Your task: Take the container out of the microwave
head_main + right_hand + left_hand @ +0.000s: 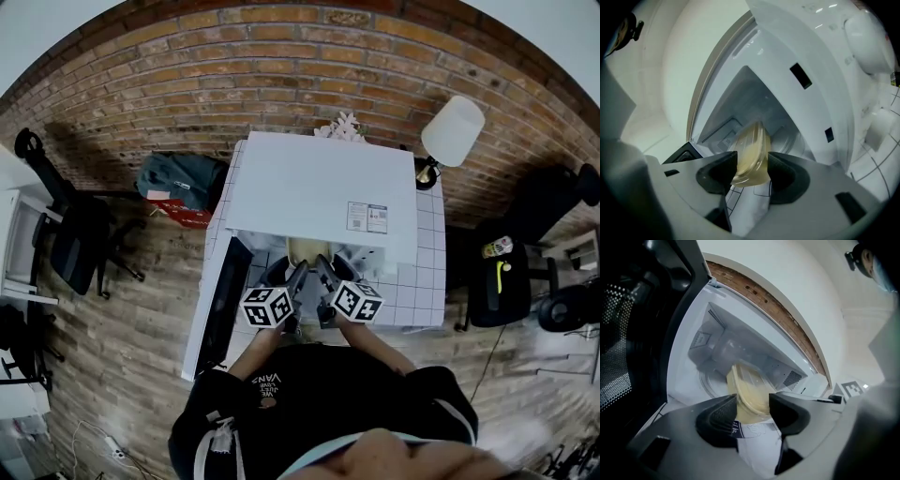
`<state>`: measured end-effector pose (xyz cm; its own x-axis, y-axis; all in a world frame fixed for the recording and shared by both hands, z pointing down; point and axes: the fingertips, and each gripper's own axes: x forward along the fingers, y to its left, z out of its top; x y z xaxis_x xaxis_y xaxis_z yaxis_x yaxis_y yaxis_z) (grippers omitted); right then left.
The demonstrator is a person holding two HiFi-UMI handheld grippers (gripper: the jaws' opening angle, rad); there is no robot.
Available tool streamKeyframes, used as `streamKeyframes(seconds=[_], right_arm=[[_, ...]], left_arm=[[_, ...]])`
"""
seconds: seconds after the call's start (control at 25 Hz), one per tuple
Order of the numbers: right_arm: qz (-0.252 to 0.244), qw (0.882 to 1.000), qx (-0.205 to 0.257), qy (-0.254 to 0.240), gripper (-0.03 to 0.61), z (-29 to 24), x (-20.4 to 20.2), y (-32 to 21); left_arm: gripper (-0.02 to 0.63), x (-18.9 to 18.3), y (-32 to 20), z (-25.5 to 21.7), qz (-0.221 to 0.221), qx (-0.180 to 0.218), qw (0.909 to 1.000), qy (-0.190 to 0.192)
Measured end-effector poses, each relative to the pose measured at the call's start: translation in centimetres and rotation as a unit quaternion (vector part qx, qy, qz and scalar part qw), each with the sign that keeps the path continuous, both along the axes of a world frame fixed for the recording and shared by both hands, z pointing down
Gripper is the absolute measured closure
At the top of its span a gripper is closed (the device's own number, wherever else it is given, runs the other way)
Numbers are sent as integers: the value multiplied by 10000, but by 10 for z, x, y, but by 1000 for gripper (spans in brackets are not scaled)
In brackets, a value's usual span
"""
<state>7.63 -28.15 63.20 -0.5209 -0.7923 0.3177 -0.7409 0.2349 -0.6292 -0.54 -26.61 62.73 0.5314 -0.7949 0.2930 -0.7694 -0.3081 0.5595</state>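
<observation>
A clear lidded container (305,251) with pale yellow contents sits at the mouth of the white microwave (323,183). Both grippers hold it, one on each side. In the left gripper view the container (749,392) is tilted between the jaws of the left gripper (752,412), with the microwave cavity (717,357) behind it. In the right gripper view the container (752,152) is clamped edge-on by the right gripper (751,172). From the head view the left gripper (298,274) and the right gripper (324,272) reach side by side into the opening.
The microwave door (223,302) hangs open to the left. The microwave stands on a white tiled table (427,281), with a white lamp (452,131) at the back right. Office chairs (80,239) and a dark bag (178,178) stand on the wooden floor.
</observation>
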Motion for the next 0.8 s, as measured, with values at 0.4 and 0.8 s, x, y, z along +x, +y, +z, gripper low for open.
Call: streamKeyframes(seconds=[0.4, 0.8], right_arm=[[-131, 9998, 102, -52, 380, -10, 8, 40], [-370, 9992, 158, -8, 380, -13, 15, 90]], left_arm=[[392, 9, 46, -7, -132, 87, 9999, -16], [391, 17, 98, -11, -321, 171, 9993, 30]])
